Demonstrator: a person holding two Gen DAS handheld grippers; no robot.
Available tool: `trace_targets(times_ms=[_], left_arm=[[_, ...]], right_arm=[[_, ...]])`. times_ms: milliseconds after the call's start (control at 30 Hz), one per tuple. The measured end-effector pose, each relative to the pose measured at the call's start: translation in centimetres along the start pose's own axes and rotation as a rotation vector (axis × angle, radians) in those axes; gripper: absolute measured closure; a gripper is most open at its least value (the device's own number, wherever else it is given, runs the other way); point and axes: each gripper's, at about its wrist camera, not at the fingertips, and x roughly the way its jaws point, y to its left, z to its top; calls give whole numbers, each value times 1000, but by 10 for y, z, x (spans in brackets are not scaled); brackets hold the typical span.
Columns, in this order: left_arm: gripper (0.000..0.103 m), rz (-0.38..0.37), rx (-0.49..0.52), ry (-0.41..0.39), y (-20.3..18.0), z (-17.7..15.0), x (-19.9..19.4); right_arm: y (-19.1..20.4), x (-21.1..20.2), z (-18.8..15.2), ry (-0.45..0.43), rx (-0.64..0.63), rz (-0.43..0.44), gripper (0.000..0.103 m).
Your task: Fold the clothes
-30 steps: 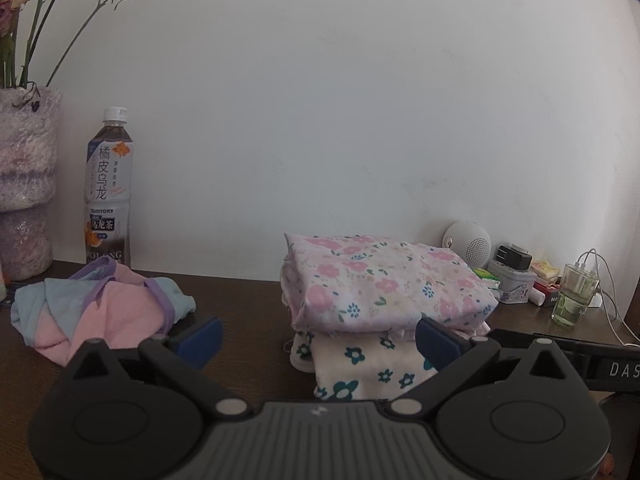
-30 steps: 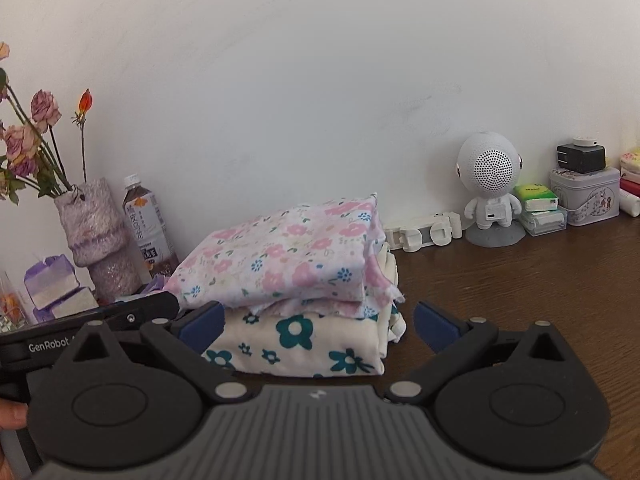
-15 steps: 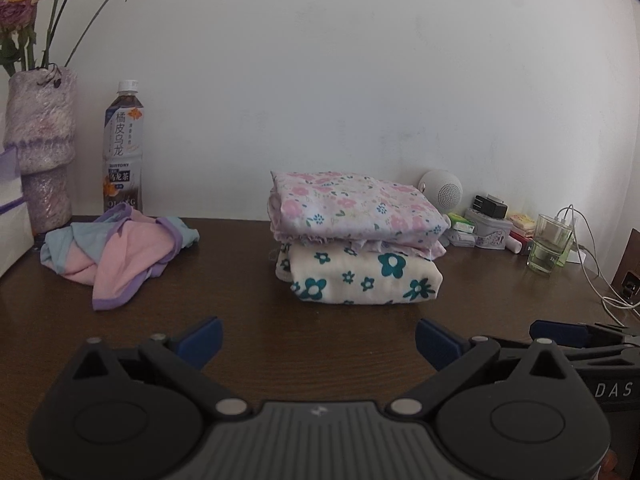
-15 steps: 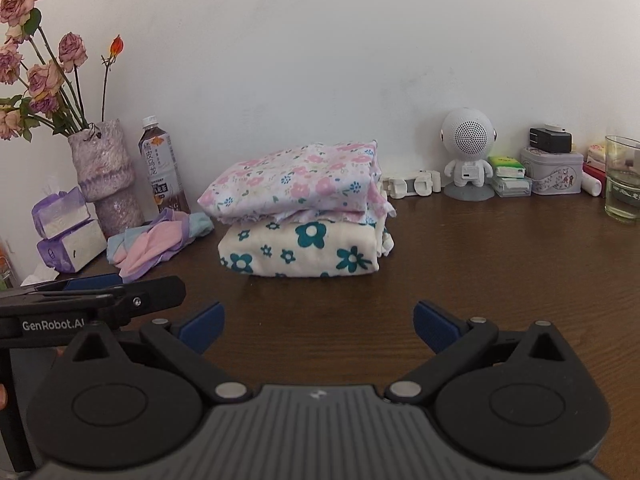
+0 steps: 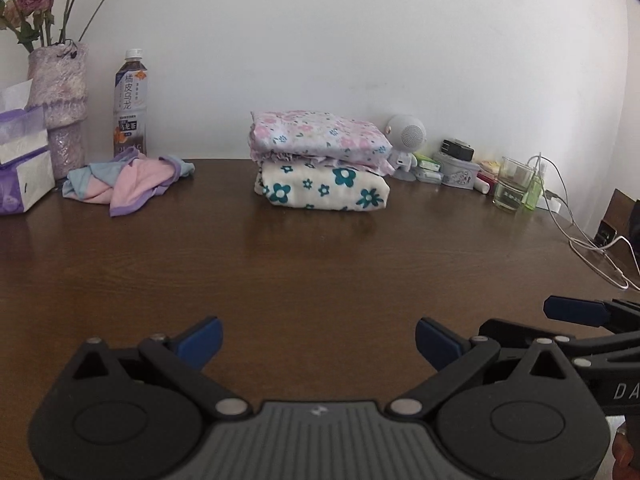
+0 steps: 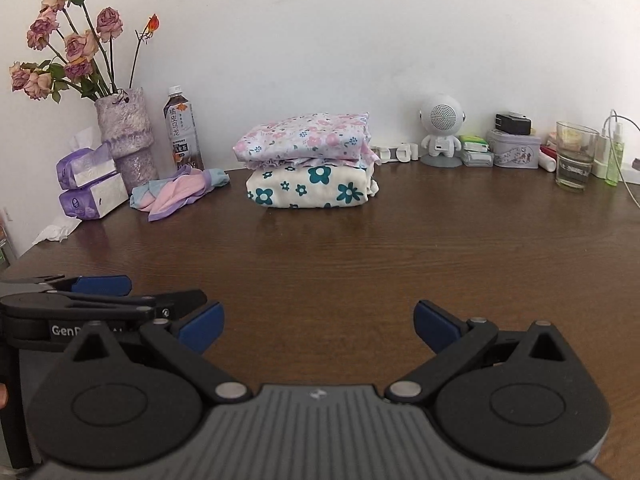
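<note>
Both grippers are sitting back at the 6 o'clock edge of the table (image 6: 320, 264), side by side. A second ago they were right up against the folded stack, so they are pulling away from it. The left gripper (image 5: 319, 339) is spread wide and holding nothing. The right gripper (image 6: 319, 327) is also spread wide and empty.

The stack is standing at 12 o'clock near the wall. The pink floral garment (image 6: 306, 140) is lying folded on top of the cream garment with teal flowers (image 6: 308, 190). Both are looking squared off and are sitting as they did a second ago, so the retreat is not disturbing them.

The crumpled pink and blue garment (image 6: 180, 192) is lying loose at about 10 o'clock, just in front of the tea bottle (image 6: 182, 134) and beside the vase (image 6: 126, 136) and the tissue packs (image 6: 90, 186). It is not folded.

Judgement: backing off with open fingers is reading like letting go of the stack, so those two pieces are looking done. The loose one at 10 o'clock is looking like what is left to fold. The glass (image 6: 574, 156) and the cables at 2 o'clock are standing well clear of any reach to it.
</note>
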Motion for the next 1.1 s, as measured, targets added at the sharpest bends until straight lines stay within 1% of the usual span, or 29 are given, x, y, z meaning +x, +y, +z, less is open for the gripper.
trace_targets(times_ms=[133,300,500,667,767,900,1000,1100], left_arm=[[0,-3,40,12,-16,-19,-26],[0,-28,60,11,-26,-41,-58],[0,7,38,-3,-33,-62,-89],[0,29,5,22,-31,-73,-102],[0,52,-6,49,-31,-77,-105],[0,60,-17,80,-31,-83,-110],[0,75,-5,77,-35,-89,-114],[0,65,9,74,-38,-91,-114]], right_arm=[[-1,-31,-18,4,22,-8,0],[2,-68,-41,-3,40,-4,0],[8,-97,-66,-16,53,11,0],[10,-106,-76,-23,76,57,0],[13,-109,-80,-28,72,59,0],[13,-112,-83,-37,81,67,0],[11,-113,-84,-44,92,80,0],[12,-114,-85,-44,90,76,0]])
